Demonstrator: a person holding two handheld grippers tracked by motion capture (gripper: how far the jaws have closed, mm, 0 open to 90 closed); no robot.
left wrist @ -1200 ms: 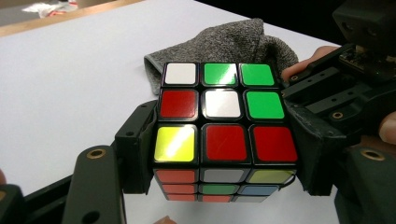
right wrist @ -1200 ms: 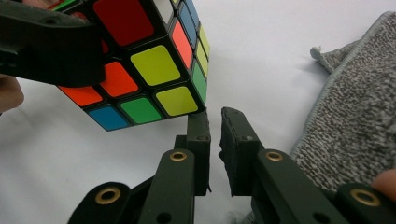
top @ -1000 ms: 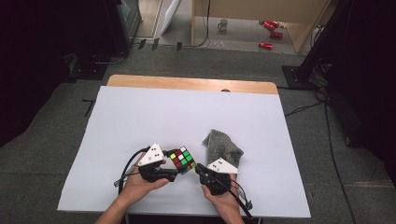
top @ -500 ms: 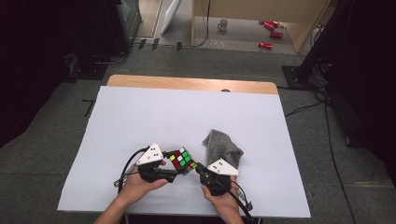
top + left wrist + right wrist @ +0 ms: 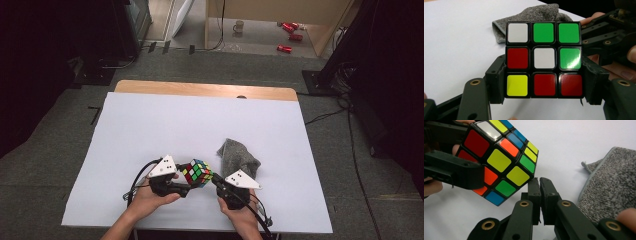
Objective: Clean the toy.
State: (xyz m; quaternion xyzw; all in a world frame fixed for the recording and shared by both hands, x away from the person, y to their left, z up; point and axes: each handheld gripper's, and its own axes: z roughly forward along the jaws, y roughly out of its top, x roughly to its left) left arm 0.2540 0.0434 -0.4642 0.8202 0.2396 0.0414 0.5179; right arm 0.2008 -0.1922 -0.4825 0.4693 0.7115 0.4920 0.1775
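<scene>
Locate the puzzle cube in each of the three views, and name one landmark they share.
High view: the puzzle cube sits low and centre, between the two grippers.
Left gripper view: centre, clamped at its bottom row by the left gripper.
Right gripper view: upper left, above the shut right gripper.
Shared landmark: the grey cloth.

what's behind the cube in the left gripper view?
Behind the cube lies a crumpled grey cloth on the white table cover. The cube hides the cloth's near part.
</scene>
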